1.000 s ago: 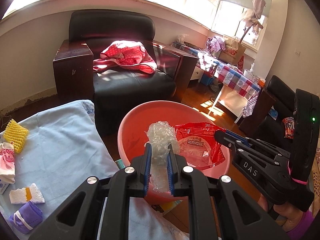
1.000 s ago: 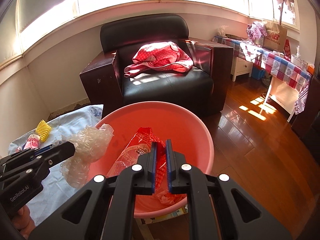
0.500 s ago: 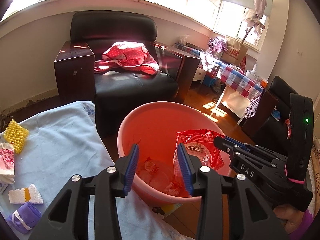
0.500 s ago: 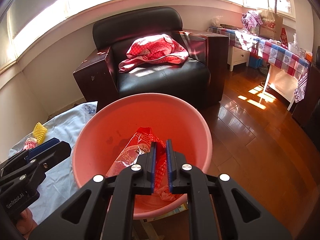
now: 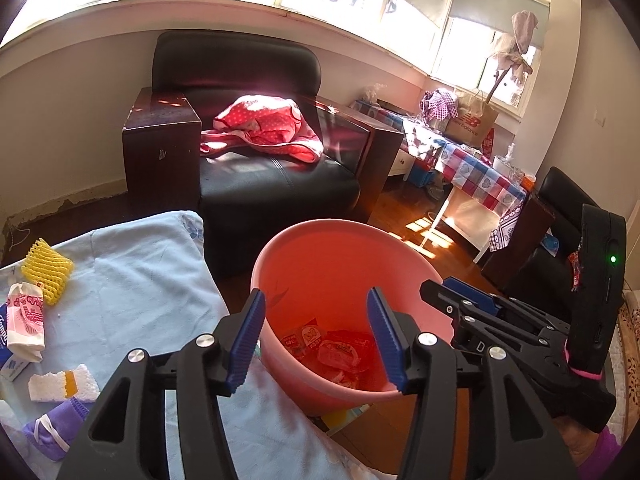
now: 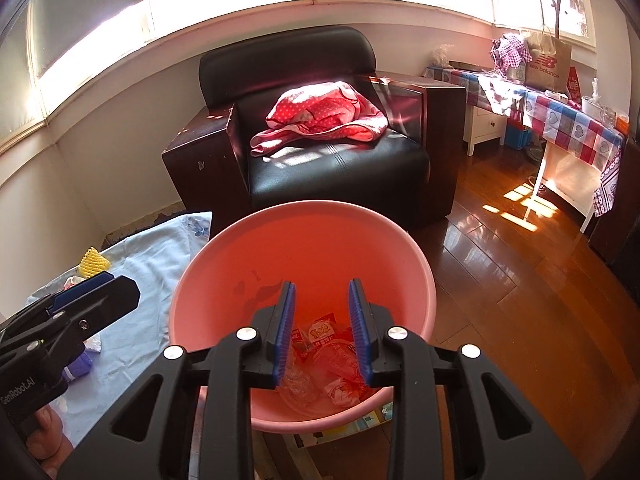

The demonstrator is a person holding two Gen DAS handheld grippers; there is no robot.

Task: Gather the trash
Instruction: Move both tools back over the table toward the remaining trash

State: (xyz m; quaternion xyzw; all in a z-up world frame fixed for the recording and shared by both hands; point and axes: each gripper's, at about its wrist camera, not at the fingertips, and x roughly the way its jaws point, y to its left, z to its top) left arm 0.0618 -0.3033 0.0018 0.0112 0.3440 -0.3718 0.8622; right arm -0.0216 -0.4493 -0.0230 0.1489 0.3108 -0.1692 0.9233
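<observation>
Clear plastic and red wrapper now dropped among the trash (image 6: 324,356) at the pink basin (image 5: 304,240) bottom, left gripper (image 5: 316,336) and right gripper (image 6: 322,330) both opening, empty, above the lower-centre rim, bare wood floor (image 6: 500,264) at right, blue cloth (image 5: 132,280) at left.

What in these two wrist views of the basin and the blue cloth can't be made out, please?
- Pink basin floor, right wrist view: partly hidden by right gripper, opening, nothing between.
- Purple item, left wrist view: cut off by the edge.
- Wrapper print: too small.
</observation>
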